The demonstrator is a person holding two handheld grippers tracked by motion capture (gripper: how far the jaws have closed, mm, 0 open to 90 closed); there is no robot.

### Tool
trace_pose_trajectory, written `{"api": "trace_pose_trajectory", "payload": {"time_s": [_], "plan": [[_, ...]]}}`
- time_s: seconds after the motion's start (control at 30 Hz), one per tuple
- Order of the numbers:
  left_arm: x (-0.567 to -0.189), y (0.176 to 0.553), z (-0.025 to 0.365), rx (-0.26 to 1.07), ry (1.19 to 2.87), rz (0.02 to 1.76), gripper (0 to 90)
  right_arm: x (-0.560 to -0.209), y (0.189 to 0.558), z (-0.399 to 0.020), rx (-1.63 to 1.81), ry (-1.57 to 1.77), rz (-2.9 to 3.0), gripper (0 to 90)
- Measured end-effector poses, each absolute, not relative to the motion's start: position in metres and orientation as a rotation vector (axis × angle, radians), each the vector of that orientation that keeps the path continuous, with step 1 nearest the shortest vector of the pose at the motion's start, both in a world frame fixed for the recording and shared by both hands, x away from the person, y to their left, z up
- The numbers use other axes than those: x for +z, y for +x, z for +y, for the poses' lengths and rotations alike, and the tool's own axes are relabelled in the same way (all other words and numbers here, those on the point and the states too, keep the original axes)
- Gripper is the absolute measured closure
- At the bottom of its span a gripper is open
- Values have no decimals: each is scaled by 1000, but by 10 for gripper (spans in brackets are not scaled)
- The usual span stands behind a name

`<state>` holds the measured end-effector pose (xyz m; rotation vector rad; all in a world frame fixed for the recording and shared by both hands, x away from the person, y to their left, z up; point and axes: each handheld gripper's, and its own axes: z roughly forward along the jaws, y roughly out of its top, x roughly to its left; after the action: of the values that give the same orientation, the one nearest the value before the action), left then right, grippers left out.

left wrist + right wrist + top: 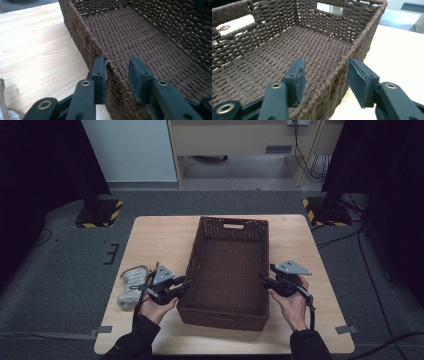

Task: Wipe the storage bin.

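A brown woven basket (pixel 227 270) stood lengthwise in the middle of a pale wooden table (pixel 150 240), its handle cut-out at the far end, and nothing lay inside it. The person's two hands came in from the near edge, one on each long side of the basket.

The left gripper (pixel 181 286) sat at the basket's left wall, close to the near corner. In the left gripper view its jaws straddled the braided rim (pixel 112 68): one pad lay against the outer face of the wall, while the other stood inside the basket with a clear gap between it and the weave. The jaws were therefore parted around the rim, not clamped on it.

The right gripper (pixel 263 276) sat at the right wall, roughly level with the left one. In the right gripper view its jaws also straddled the rim (pixel 342 67), one pad over the basket floor and the other outside above the table, each standing off the wall. This gripper was open too, with nothing squeezed between its pads.

A roll of pale rope or cloth (pixel 131 285) lay on the table just left of the left hand (pixel 159 307), apart from the basket.
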<state>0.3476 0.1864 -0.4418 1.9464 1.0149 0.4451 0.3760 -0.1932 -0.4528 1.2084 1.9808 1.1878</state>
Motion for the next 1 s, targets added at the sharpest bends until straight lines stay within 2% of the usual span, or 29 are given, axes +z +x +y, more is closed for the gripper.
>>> {"api": "trace_pose_trajectory", "payload": {"time_s": [0.13, 0.27, 0.47, 0.73, 1.0], "plan": [[-441, 338, 182, 437, 1950, 1009, 652, -455, 374, -194, 1175, 1227, 2007, 477], [-438, 340, 184, 428, 1950, 1001, 636, -458, 376, -194, 1149, 1222, 2040, 562], [-429, 342, 198, 459, 1900, 999, 516, -459, 381, -196, 1157, 1237, 2030, 605], [-423, 349, 237, 526, 1856, 1086, 414, -458, 378, -195, 1126, 1230, 2026, 601], [-436, 356, 280, 611, 1846, 1221, 348, -458, 377, -196, 1128, 1237, 2034, 560]]}}
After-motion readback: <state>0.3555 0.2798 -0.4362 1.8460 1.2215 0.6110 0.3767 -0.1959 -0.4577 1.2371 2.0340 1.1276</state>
